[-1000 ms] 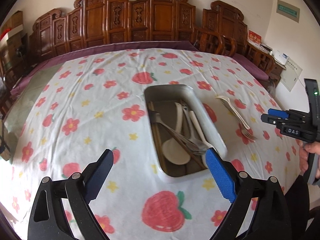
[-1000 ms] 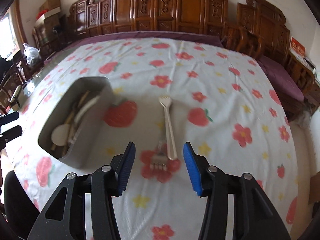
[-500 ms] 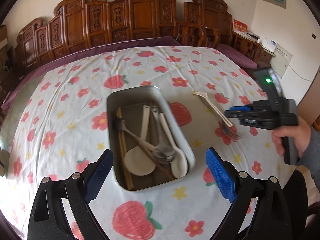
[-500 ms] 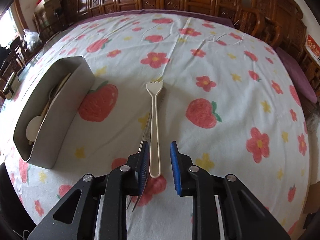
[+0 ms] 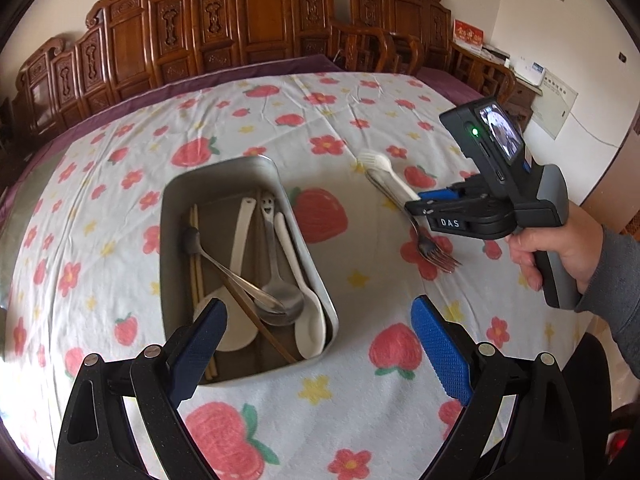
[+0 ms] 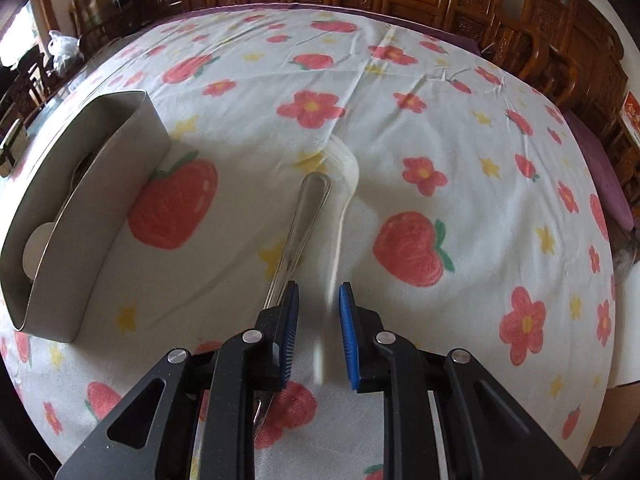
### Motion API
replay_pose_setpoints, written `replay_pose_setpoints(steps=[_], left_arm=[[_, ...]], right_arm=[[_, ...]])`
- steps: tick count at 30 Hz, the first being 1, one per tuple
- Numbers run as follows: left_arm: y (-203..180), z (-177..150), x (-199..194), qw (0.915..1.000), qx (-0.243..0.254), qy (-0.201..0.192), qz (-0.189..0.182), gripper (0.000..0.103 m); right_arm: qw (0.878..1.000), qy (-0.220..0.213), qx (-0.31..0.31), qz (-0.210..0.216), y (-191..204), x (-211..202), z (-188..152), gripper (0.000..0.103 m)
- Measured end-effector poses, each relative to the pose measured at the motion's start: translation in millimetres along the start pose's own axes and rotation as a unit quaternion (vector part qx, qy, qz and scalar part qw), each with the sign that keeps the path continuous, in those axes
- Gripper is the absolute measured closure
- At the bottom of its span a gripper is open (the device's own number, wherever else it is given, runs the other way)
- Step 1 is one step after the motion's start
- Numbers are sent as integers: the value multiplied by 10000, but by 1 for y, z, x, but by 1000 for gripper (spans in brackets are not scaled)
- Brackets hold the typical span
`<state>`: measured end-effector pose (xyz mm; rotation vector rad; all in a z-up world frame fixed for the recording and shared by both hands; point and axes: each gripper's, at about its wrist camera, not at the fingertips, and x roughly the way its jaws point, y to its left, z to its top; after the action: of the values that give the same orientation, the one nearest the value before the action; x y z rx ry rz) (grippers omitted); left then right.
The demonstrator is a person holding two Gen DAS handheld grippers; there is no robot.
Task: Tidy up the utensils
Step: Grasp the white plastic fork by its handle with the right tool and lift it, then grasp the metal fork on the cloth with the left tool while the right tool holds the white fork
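The table [image 5: 360,272] is draped in a loose cloth that can bunch under a low pass. The metal tray [image 5: 224,162] sits mid-table, already crowded, so a careless drop may leave a handle over its rim. My left tongs [image 5: 316,320] hover spread wide over the tray's near end. My right tongs [image 6: 318,300] are narrowed around the cream fork [image 6: 348,176], which lies between the tray and the table's right edge. I see gaps at the pads [image 6: 290,320], so no firm pinch yet. The metal fork [image 6: 308,208] lies touching it. I could snag both or let the cream one slip.
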<state>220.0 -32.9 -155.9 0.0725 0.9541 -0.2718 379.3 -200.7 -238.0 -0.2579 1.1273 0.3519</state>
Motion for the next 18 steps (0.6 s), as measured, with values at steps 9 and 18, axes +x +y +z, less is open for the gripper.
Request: replay_pose_setpoints(steps=[9,18], left_arm=[[-25,13,4,9999,142,21,-49,13],[-62,30,31,9993,222,93,-280,13]], right_arm=[[9977,-326,583,111,-24,-23,-28,98],[9922,-504,1138,37,-47,-63,-95,98]])
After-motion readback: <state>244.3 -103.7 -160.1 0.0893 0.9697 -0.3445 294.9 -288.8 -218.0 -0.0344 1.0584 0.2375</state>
